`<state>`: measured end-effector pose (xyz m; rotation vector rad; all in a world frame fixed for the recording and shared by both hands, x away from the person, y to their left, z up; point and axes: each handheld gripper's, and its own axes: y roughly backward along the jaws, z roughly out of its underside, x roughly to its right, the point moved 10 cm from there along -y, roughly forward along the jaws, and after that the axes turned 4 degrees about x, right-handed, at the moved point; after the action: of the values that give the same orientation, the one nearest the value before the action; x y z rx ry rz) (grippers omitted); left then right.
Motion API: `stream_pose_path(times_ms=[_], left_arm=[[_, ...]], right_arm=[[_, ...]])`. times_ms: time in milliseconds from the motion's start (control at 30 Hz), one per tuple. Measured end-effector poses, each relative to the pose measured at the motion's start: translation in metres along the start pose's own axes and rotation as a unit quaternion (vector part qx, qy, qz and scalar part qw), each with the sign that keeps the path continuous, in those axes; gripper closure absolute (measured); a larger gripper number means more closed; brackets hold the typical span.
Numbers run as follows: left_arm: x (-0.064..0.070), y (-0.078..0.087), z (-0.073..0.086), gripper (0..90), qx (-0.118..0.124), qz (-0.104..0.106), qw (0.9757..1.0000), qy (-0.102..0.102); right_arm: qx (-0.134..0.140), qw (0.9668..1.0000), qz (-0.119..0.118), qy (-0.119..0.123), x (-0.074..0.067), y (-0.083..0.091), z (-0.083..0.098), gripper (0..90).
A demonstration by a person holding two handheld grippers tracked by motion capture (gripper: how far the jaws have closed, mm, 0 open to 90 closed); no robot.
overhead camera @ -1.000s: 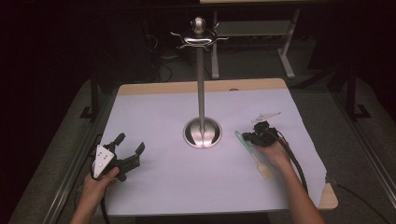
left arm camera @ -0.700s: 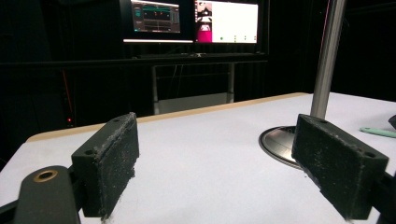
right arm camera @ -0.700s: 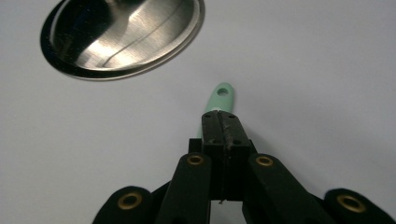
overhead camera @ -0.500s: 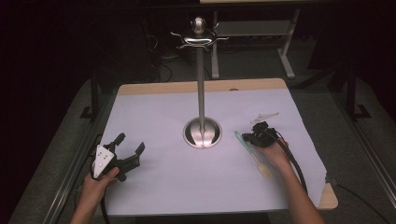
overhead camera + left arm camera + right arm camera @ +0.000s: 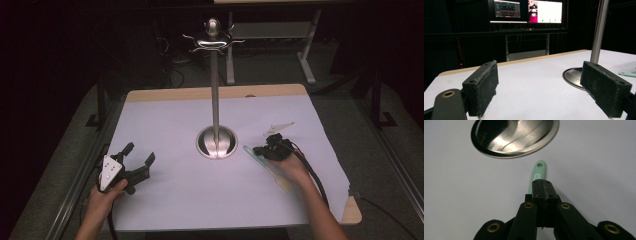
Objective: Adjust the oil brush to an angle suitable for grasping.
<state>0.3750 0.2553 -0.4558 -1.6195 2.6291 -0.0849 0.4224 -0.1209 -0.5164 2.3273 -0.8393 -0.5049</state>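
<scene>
**Right gripper view: jaws pressed together above a mint-green spatula handle**

The right gripper view showed the right gripper (image 5: pixel 542 185) with its two black jaws pressed together, the tip directly over the mint-green plastic handle of a slim spatula (image 5: pixel 537 174). Whether the jaws pinched the handle or merely hung above it could not be told. The handle's end, pierced by a small hanging hole, pointed toward the round polished steel base of a tall hook stand (image 5: pixel 515 137).

In the high view the spatula (image 5: pixel 261 162) lay flat on the white-covered table (image 5: pixel 175 200), right of the stand (image 5: pixel 215 100), its pale blade end nearest the person's right hand (image 5: pixel 289 167). The left gripper (image 5: pixel 135 162) rested well apart at the table's left side, jaws spread wide with nothing between them, as the left gripper view confirmed with its two pads (image 5: pixel 484 85).

The spatula looked light, thin and fairly stiff along the handle, likely softer at the blade. Lying flat on a smooth sheet, it offered little edge to catch and would probably slide or tip if nudged. The best hold seemed to be across the narrow handle, near its middle, leaving the hole free for a hook at the stand's top.
</scene>
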Motion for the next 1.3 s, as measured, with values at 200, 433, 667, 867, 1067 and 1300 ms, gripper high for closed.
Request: stream_pose_path(times_ms=[200, 433, 667, 867, 1067, 1300], left_arm=[[0.000, 0.000, 0.000, 14.5, 0.000, 0.000, 1.0000, -0.001], [0.000, 0.000, 0.000, 14.5, -0.001, 0.001, 1.0000, -0.002], [0.000, 0.000, 0.000, 14.6, 0.000, 0.001, 1.0000, -0.002], [0.000, 0.000, 0.000, 14.6, 0.000, 0.001, 1.0000, -0.002], [0.000, 0.000, 0.000, 14.5, 0.001, 0.001, 1.0000, -0.001], [0.000, 0.000, 0.000, 14.5, 0.001, 0.001, 1.0000, -0.002]], right_arm=[[-0.001, 0.9998, -0.014, 0.013, -0.007, 0.000, -0.001, 90.0], [-0.009, 0.9996, 0.026, 0.009, 0.003, -0.002, 0.001, 90.0], [-0.018, 0.9997, 0.004, 0.016, -0.006, -0.006, 0.003, 90.0], [-0.023, 0.9990, -0.019, 0.034, -0.020, -0.009, 0.003, 90.0], [-0.025, 0.9992, -0.012, 0.028, -0.018, 0.001, 0.000, 89.0], [-0.070, 0.9973, -0.014, 0.014, -0.022, 0.022, 0.000, 75.5]])
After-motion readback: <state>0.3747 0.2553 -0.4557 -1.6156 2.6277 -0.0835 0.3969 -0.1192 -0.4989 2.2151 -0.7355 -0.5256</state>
